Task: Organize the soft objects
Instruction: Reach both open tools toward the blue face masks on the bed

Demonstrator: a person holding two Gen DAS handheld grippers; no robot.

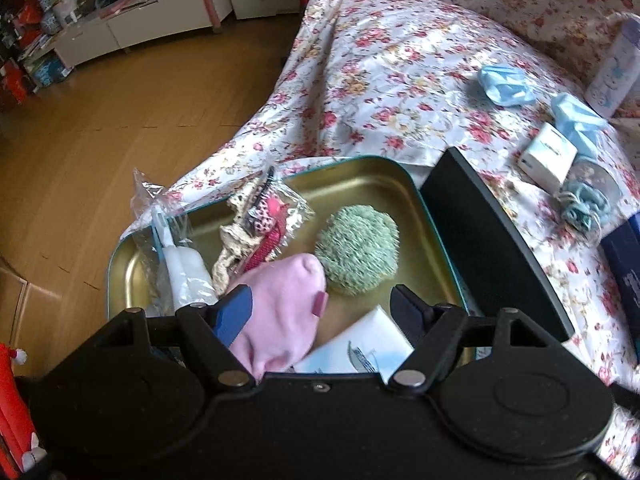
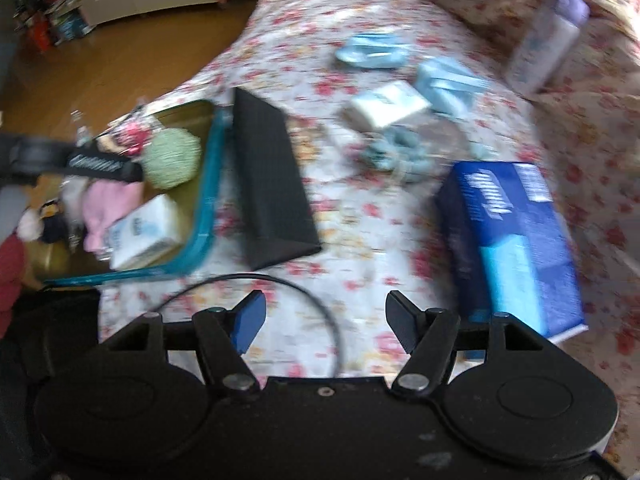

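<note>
- Left gripper (image 1: 322,307): jaws apart above the tin tray (image 1: 360,168); a pink sock (image 1: 280,312) lies between them, apparently unpressed.
- Tray contents: green knitted pad (image 1: 356,250), white tissue pack (image 1: 360,344), bagged hair accessories (image 1: 260,224).
- Right gripper (image 2: 324,320): jaws apart, empty, above the floral bedspread (image 2: 360,220).
- Surroundings: black box (image 2: 268,184) touching the tray; blue carton (image 2: 516,240); blue face masks (image 1: 504,84).

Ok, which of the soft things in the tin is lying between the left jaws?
The pink sock. It lies between the left gripper jaws, unlike the green knitted ball further into the tin.
</note>
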